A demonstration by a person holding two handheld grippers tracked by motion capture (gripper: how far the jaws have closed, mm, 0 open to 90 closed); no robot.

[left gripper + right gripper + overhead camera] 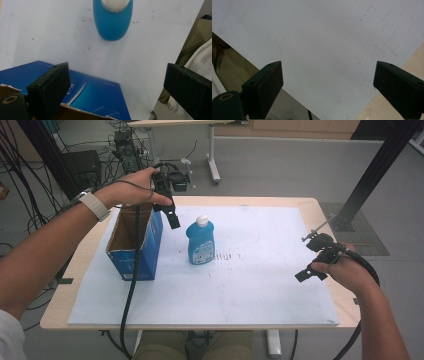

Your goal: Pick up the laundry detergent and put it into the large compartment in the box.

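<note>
1. Both sets of my fingers are spread wide and hold nothing: the left gripper (171,218) hangs over the near corner of the open blue box (136,251), one left finger (47,90) just above its torn cardboard rim.
2. Ahead of my left fingers, a little beyond the box, stands the blue bottle (200,241), upright, white cap up, apart from the box. I judge I am lined up to reach for it, perhaps to drop it into the box.
3. My right gripper (314,270) idles well away from the bottle, over the right edge, its finger (263,87) above bare sheet.
4. Under everything lies a white sheet (260,270) on the wooden surface (55,317); beyond it, grey floor, cables and another desk's legs.
</note>
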